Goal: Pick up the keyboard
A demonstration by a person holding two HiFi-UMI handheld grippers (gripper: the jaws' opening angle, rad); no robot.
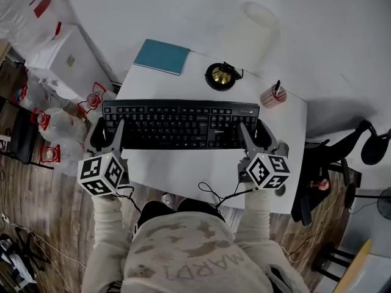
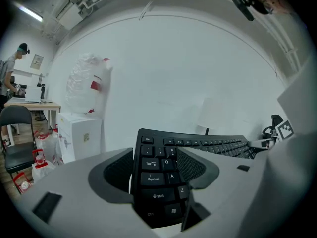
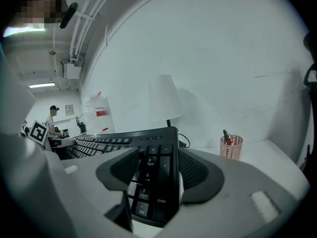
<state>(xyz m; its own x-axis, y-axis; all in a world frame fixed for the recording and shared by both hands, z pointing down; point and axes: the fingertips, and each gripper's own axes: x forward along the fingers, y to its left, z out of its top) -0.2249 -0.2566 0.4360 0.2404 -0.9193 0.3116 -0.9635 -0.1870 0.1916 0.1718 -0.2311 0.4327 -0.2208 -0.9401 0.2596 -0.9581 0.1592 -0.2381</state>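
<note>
A black keyboard (image 1: 180, 124) lies crosswise above the white table (image 1: 183, 176), gripped at both ends. My left gripper (image 1: 108, 131) is shut on its left end, and in the left gripper view the Caps Lock and Shift keys (image 2: 154, 180) sit between the pads. My right gripper (image 1: 256, 134) is shut on the number-pad end (image 3: 152, 177). In both gripper views the keyboard stands out against the white wall, lifted off the tabletop. The jaws stand wide, spanning the keyboard's depth.
Behind the keyboard on the table are a teal notebook (image 1: 162, 56), a black lamp base (image 1: 221, 75) under a white shade (image 1: 252, 22), and a pink pen cup (image 1: 273, 95). A white box (image 1: 64, 60) and water bottles (image 1: 60, 127) stand to the left, a black chair (image 1: 317, 163) to the right.
</note>
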